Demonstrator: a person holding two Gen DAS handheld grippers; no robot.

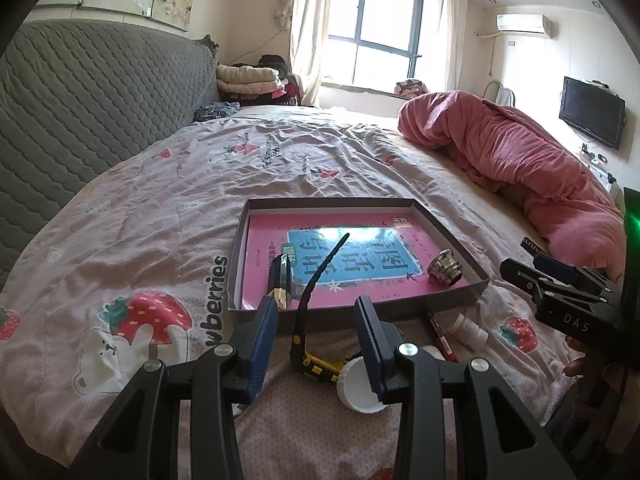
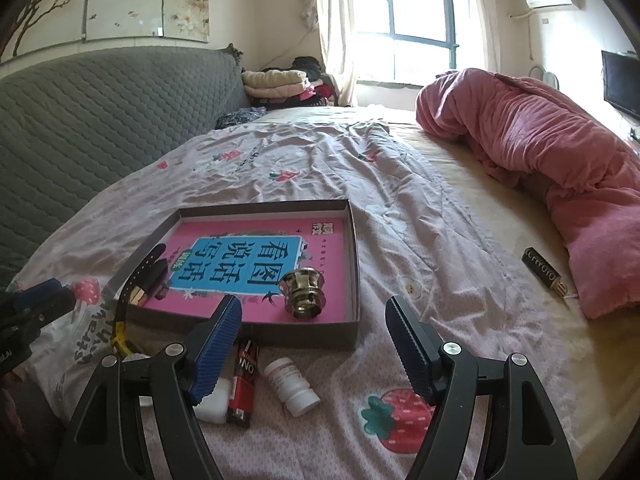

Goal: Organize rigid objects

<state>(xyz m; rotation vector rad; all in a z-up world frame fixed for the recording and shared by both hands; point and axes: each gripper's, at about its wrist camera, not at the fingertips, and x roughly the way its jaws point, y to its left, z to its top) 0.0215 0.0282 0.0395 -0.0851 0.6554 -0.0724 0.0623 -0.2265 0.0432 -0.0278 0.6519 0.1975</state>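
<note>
Where daylight pours through a curtained window (image 1: 376,36), a wide bed fills the room, covered by a pale sheet (image 1: 160,216) printed with strawberries and creased all over. A grey quilted headboard (image 1: 92,96) rises along the left, folded blankets (image 1: 248,78) are stacked in the far corner, and a pink duvet (image 2: 532,136) lies rolled up along the right side. A television (image 1: 592,118) and an air conditioner (image 1: 522,24) hang on the far right wall. Near the bed's front edge sits a shallow box (image 2: 354,240) holding a pink book (image 2: 320,240), a brass knob (image 2: 302,292) and a black strap (image 1: 320,268) that leans out over the front wall. Just in front of the box, on the sheet, lie a white pill bottle (image 2: 292,384), a red lighter (image 2: 244,376) and a white cap (image 1: 356,384). A small dark case (image 2: 542,272) lies well apart, beside the duvet. The left gripper (image 1: 316,328) and the right gripper (image 2: 316,340) hover over these loose things, both with jaws spread and nothing between them.
</note>
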